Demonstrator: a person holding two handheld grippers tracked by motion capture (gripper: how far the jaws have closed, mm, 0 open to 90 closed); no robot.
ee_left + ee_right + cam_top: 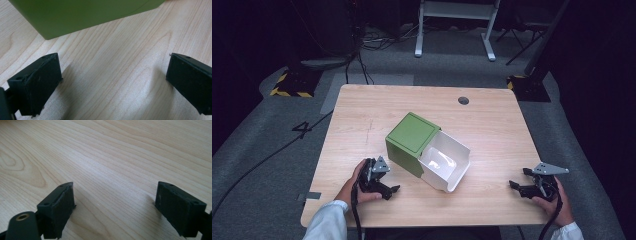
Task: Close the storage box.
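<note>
two wide-open grippers (388, 186) (518, 184) flanking a green box (411, 142), white drawer (446, 162) out

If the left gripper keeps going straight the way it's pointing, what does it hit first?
Probably the green box: the left gripper, jaws open, has bare table ahead, then the box's side.

bright table (492, 125), dark surroundings

Green box (411, 134), white drawer (447, 162), pale wood-grain table (492, 130), seemingly black tongs (387, 177).
</note>
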